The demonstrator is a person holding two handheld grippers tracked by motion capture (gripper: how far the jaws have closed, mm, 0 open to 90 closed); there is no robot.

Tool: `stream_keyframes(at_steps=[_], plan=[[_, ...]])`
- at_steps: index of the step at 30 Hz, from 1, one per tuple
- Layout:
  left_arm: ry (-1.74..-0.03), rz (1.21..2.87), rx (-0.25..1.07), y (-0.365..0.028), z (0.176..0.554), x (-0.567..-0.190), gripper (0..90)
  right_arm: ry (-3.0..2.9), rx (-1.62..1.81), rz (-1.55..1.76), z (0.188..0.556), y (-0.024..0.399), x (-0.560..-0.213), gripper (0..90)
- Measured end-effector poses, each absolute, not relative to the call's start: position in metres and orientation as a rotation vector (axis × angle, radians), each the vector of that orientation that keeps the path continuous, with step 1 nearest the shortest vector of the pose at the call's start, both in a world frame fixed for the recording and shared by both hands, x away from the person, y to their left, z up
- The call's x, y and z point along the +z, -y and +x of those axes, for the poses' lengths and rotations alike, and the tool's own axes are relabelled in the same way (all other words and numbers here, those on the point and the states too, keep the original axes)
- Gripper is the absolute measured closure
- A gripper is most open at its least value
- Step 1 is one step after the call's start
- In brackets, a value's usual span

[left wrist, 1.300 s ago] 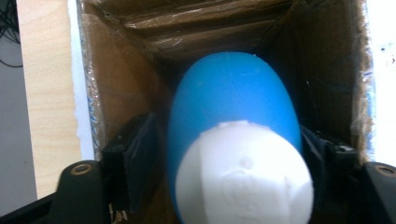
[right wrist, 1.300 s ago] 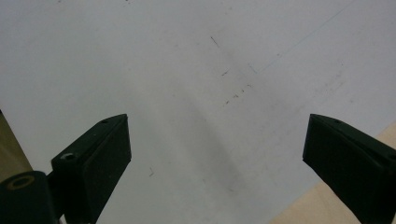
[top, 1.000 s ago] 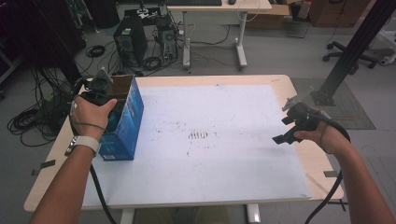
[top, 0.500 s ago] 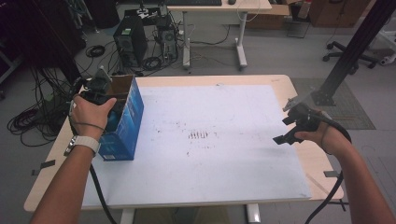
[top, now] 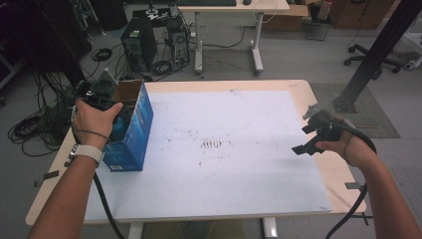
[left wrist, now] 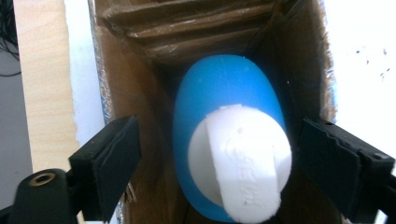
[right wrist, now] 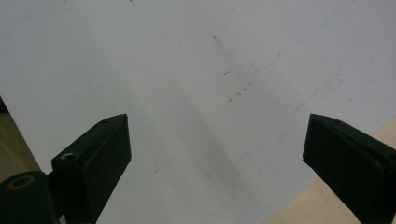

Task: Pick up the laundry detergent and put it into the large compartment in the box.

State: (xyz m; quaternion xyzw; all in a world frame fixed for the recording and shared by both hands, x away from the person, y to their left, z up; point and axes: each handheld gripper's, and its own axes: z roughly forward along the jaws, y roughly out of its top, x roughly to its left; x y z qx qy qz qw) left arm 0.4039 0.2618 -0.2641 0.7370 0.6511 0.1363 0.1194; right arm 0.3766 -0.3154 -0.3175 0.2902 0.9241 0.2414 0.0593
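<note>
Nearest the camera in the high view, two forearms come in from the bottom edge. The left hand [top: 97, 115], with a pale watch strap at the wrist, holds the left tongs [left wrist: 215, 163] over the open top of a blue cardboard box [top: 130, 130] that stands upright near the left edge of the tabletop [top: 293, 87]. The right tongs [top: 304, 145] hover above the right side of the white sheet [top: 224, 149] that covers most of the tabletop, well apart from the box.

In the left gripper view, the left tongs have just been opening: the ribbed black pads stand wide on either side of a blue bottle [left wrist: 224, 98], and neither pad presses on it. The bottle stands inside the box, long axis upright, its white cap [left wrist: 240, 161] pointing up out of the opening toward the tongs. The body is smooth, glossy plastic with an oval cross-section. The cap is matte white and round, with a raised bar across it bearing faint embossed letters that are too blurred to read. The box's inner walls are plain brown corrugated card, with folded flaps at the far end.

In the right gripper view, the right tongs are spread wide and hold nothing, with only the scuffed, pen-marked sheet beneath and a strip of pale wood at the corner.

Beyond the tabletop lie floor cables [top: 30, 132], a computer tower [top: 138, 47] and another desk [top: 234, 10].
</note>
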Motion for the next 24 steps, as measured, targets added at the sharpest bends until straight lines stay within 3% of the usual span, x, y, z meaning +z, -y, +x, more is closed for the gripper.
stream_keyframes(at_steps=[24], plan=[[-1.798,2.231,0.394,-0.246,0.398,-0.236,10.4,-2.794,0.730,0.875,0.374,0.315,-0.314,7.8]])
